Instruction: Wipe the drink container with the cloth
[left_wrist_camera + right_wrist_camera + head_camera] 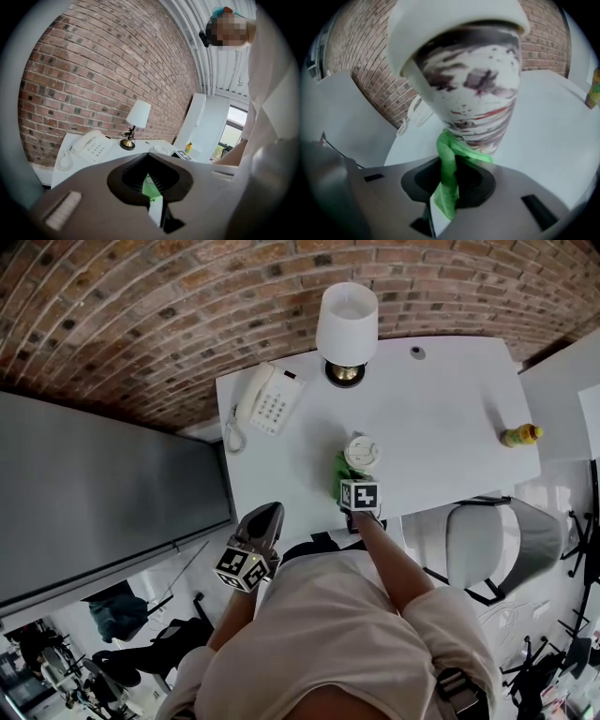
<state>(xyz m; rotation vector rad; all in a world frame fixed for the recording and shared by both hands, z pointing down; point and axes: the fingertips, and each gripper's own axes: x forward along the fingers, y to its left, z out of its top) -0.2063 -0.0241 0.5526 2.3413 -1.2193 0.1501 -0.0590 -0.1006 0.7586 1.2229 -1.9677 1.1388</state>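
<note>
Nearest, left gripper (270, 513) held its jaws together, empty; right gripper (353, 486) clamped one green cloth (447, 173) against one lidded cup (473, 89). Farther: one lamp (347, 324), one phone (267, 401), one bottle (521, 435).

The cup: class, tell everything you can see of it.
The cup is tapered and looks like paper. It is white with dark purple and red streaks on its wall, and whether these are print or dirt is unclear. A white lid closes it. It stands upright on the white table, towards the person's edge. A green cloth, pinched in the right gripper, lies against its lower wall.
</note>
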